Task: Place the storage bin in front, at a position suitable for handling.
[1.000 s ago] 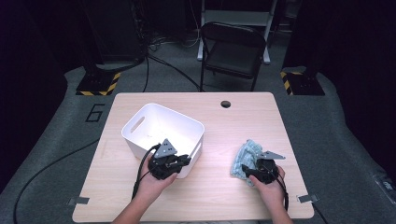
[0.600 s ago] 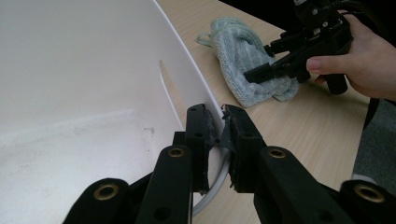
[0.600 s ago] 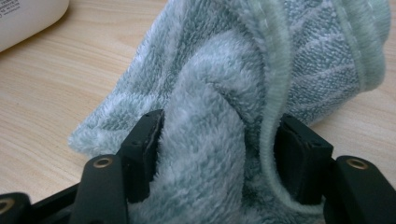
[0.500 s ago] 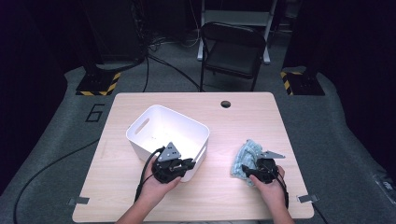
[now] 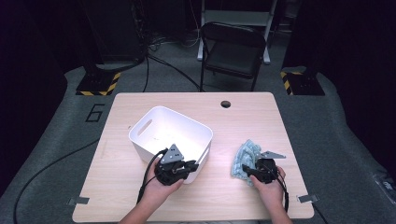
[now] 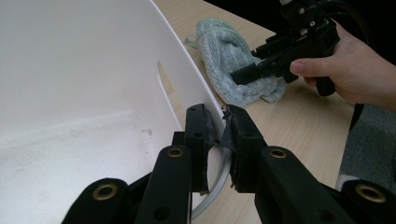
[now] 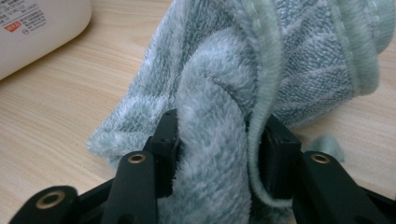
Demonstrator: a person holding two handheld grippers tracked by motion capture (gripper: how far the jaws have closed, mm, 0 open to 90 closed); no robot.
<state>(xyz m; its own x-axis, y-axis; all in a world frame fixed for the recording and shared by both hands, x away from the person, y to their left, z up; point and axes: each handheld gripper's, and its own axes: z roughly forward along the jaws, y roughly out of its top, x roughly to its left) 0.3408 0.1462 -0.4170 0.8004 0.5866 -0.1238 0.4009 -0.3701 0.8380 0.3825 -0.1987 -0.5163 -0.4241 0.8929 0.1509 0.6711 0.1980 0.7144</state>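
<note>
1. the left gripper [image 5: 190, 166] is clamped on the near rim of the white bin [image 5: 154, 122], steadying it.
2. the right gripper [image 5: 247, 171] has just been closing and now pinches a fold of the green towel [image 5: 247, 154].
3. the towel lies on the table [image 5: 280, 116] right of the bin; lifting it in is likely left.

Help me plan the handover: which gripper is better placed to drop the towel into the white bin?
Right. The right gripper has just been closing, with a fold of the towel between its jaws, beside the bin. The left gripper is clamped on the bin's rim, steadying it.
</note>
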